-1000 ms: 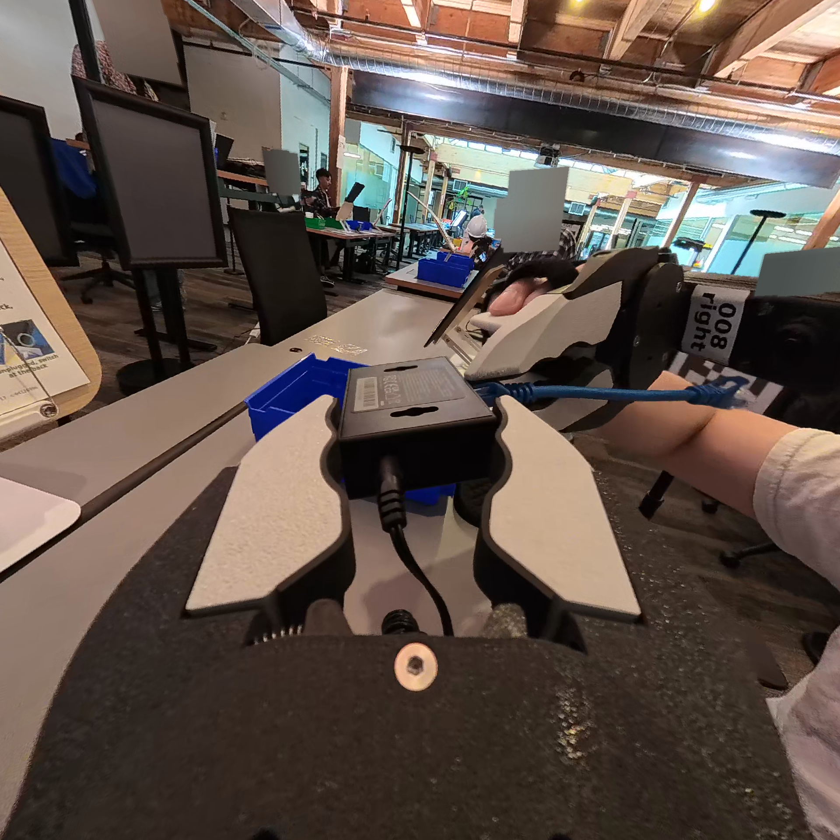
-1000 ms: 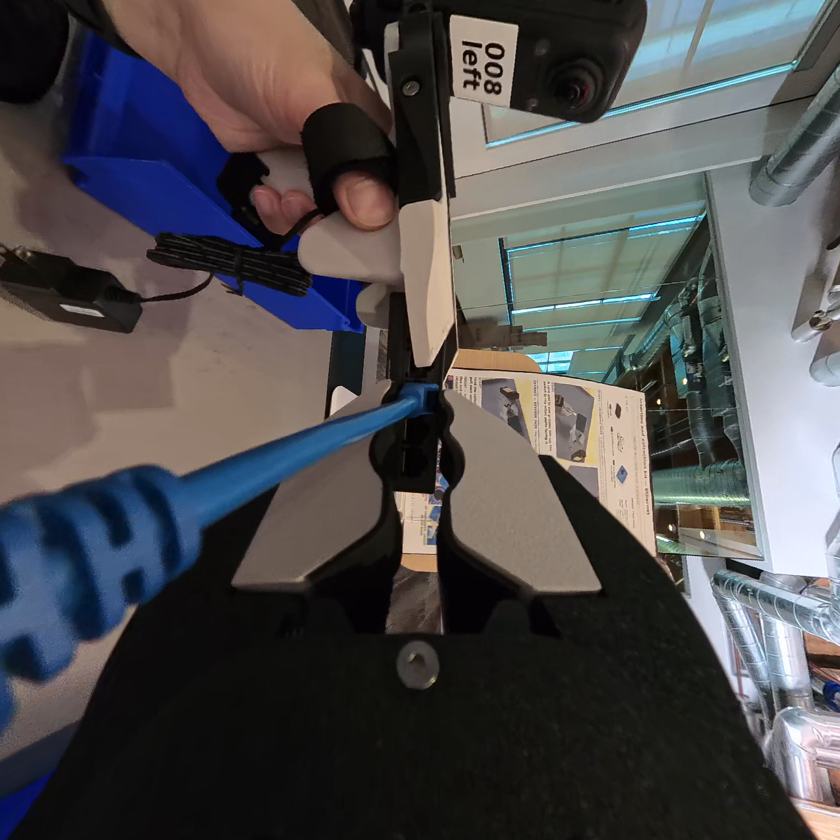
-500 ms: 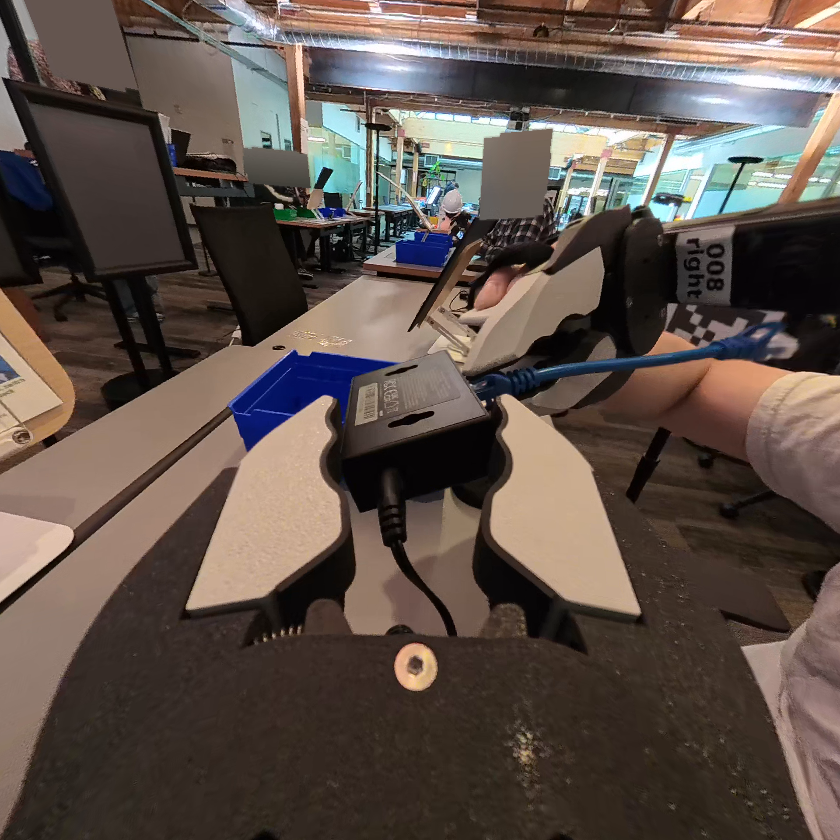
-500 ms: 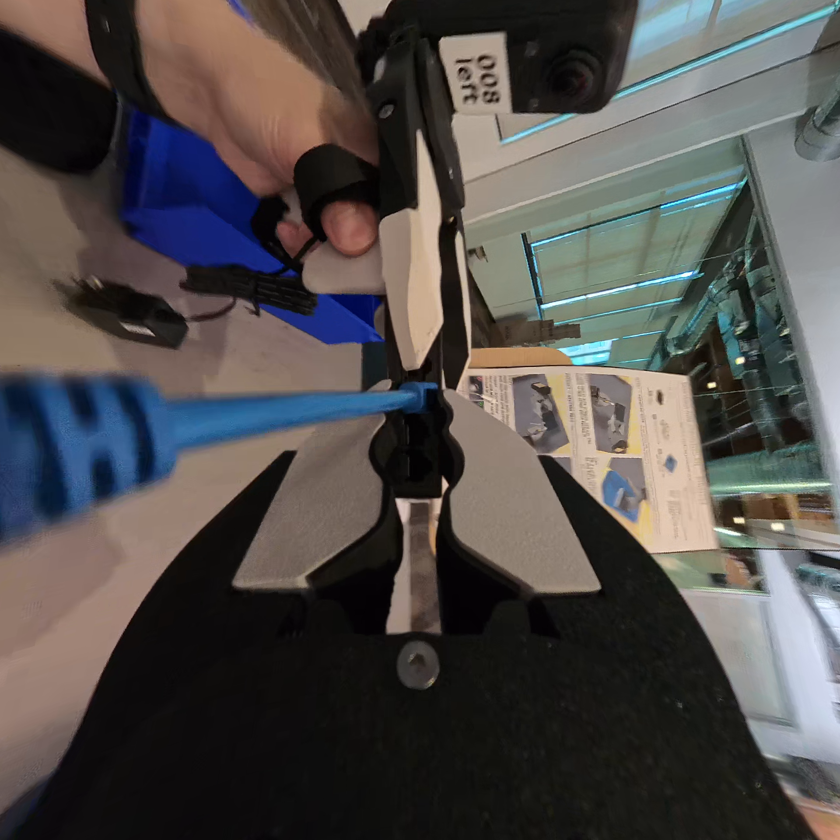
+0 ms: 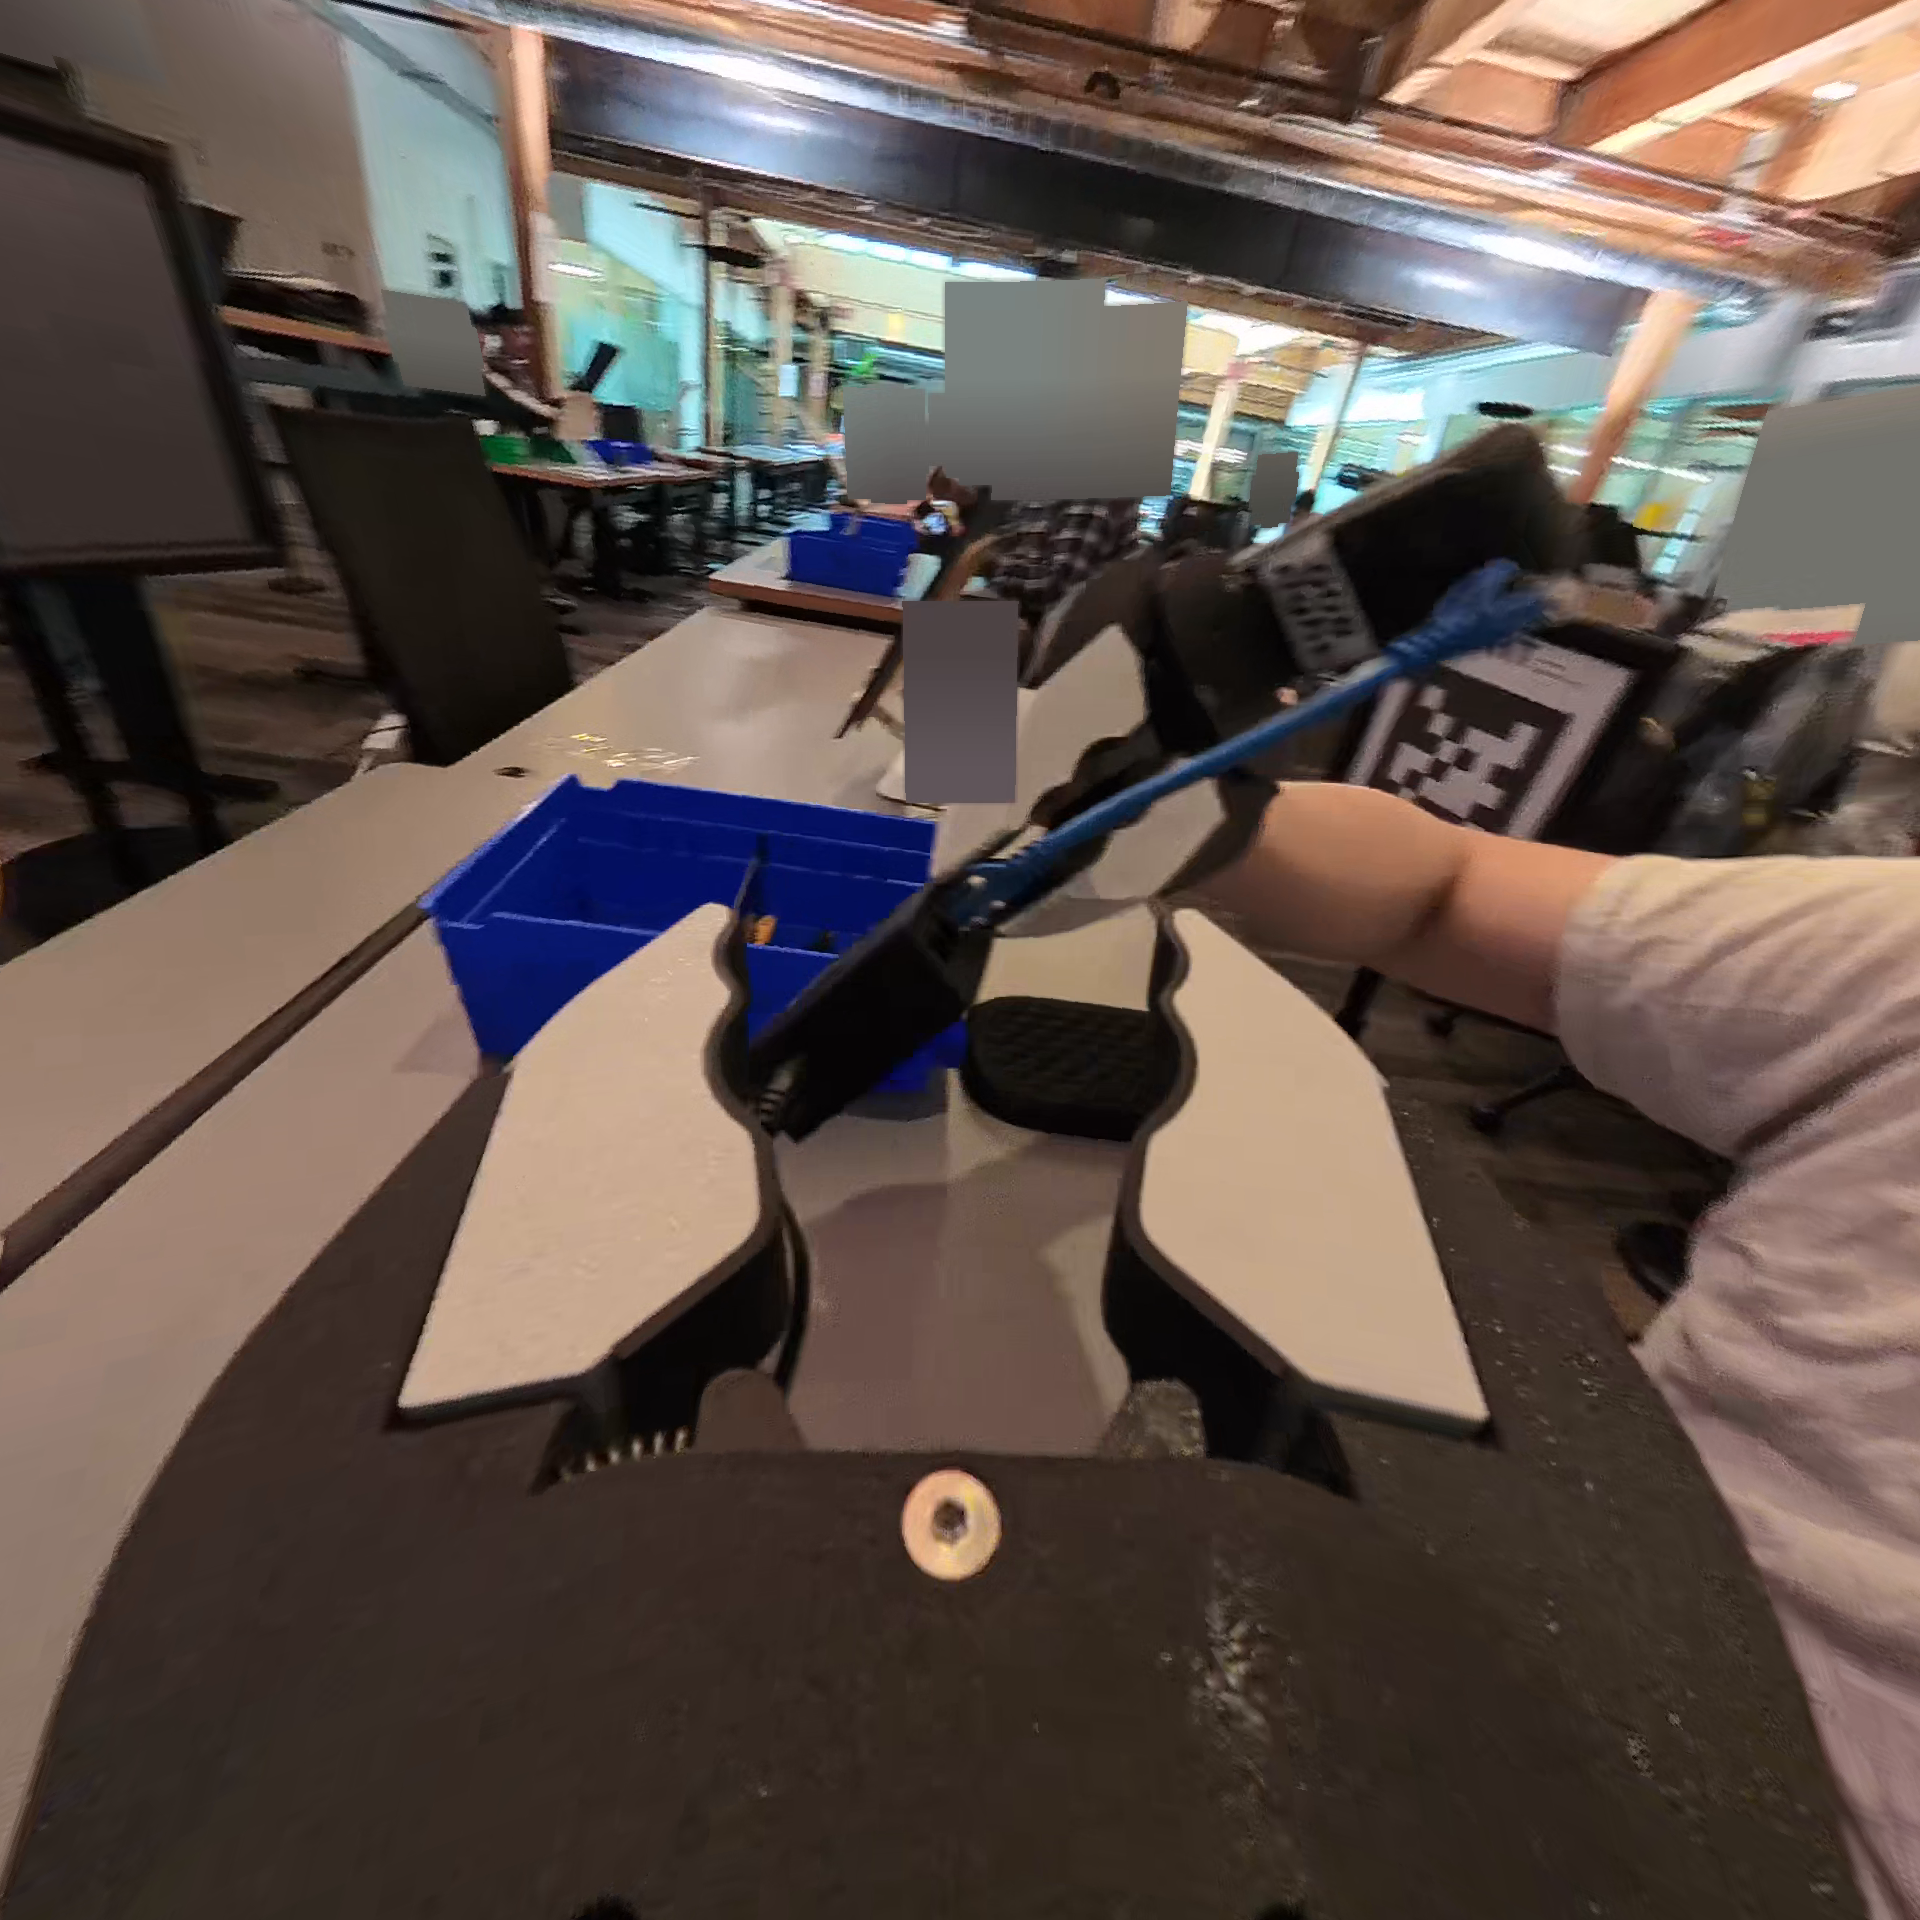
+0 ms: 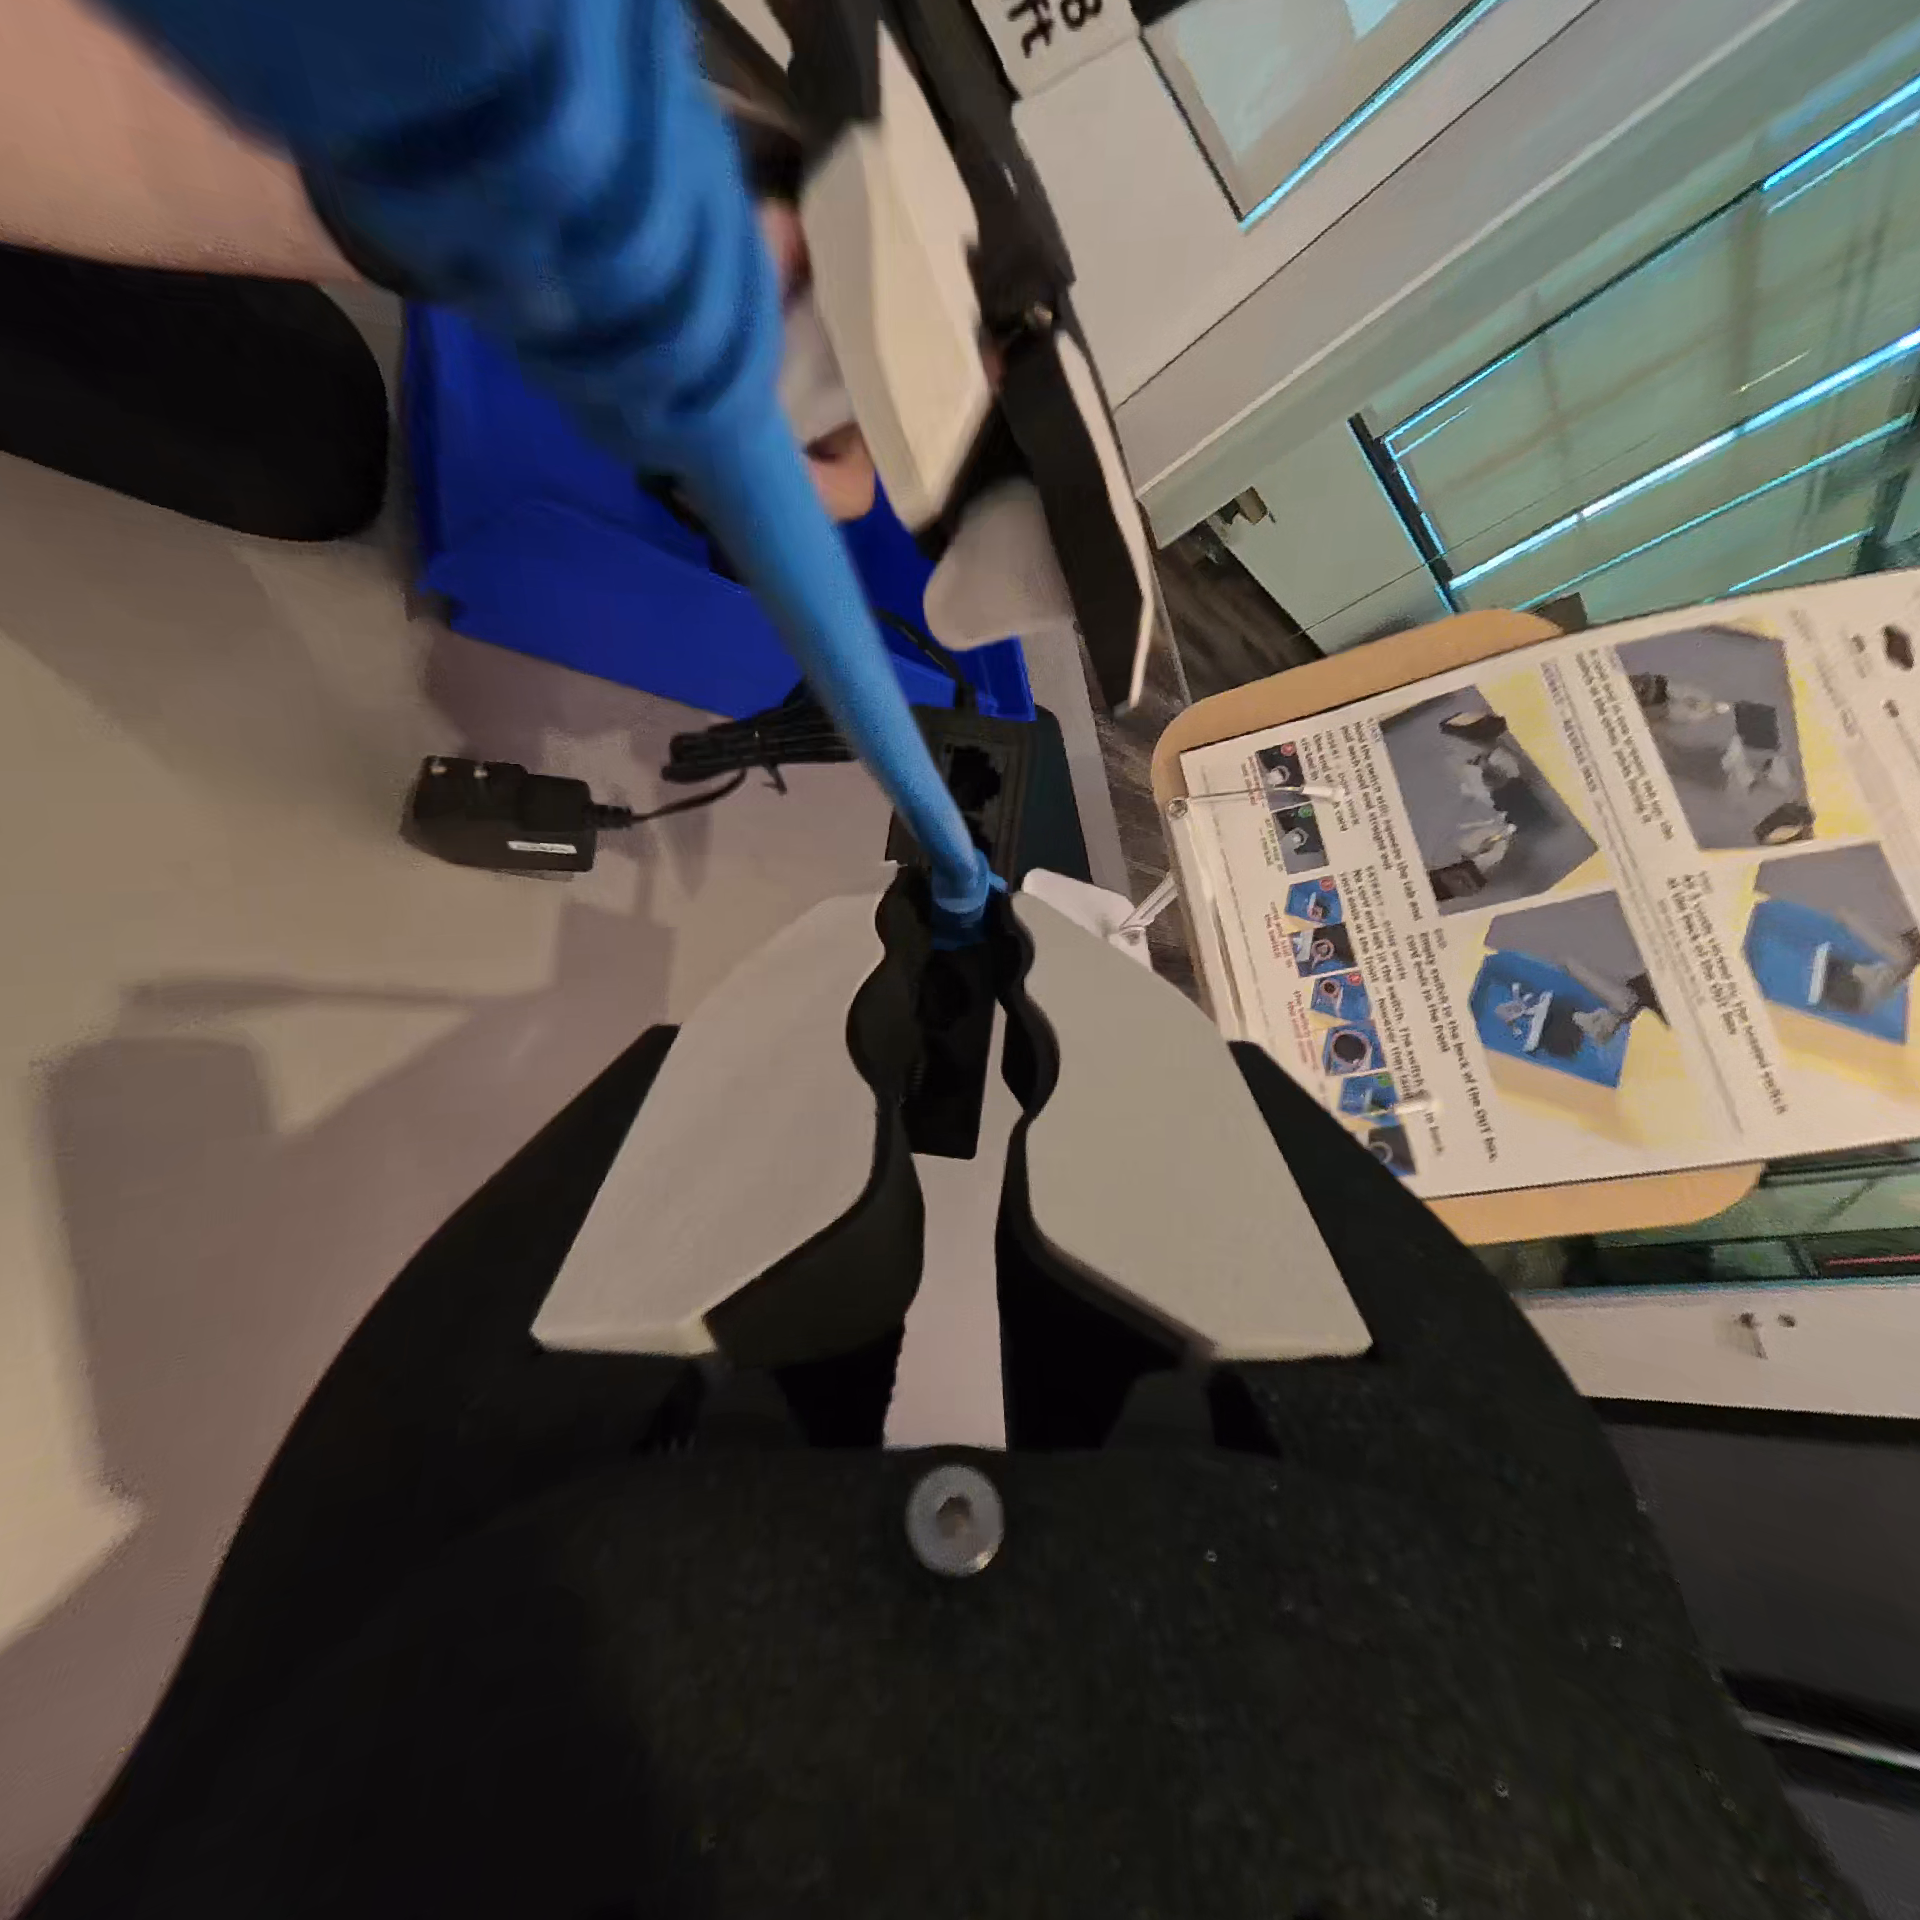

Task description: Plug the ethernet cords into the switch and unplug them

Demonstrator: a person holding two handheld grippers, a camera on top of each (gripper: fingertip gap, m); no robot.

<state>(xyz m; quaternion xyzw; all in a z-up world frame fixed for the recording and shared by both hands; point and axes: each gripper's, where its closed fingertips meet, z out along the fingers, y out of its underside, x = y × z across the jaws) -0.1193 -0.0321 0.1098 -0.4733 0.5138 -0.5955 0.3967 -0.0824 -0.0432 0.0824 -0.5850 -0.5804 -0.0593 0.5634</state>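
Pinched the blue cord's plug (image 6: 961, 904) in right gripper (image 6: 956, 935), left gripper (image 5: 951, 997) spread, freeing the tilted switch (image 5: 873, 1008).

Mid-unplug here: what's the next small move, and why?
Probably close the left gripper on the switch. Its fingers stand wide apart and the switch sits tilted between them, seemingly hanging from the cord, whose plug the right gripper pinches. Pulling now would likely drag the switch along.
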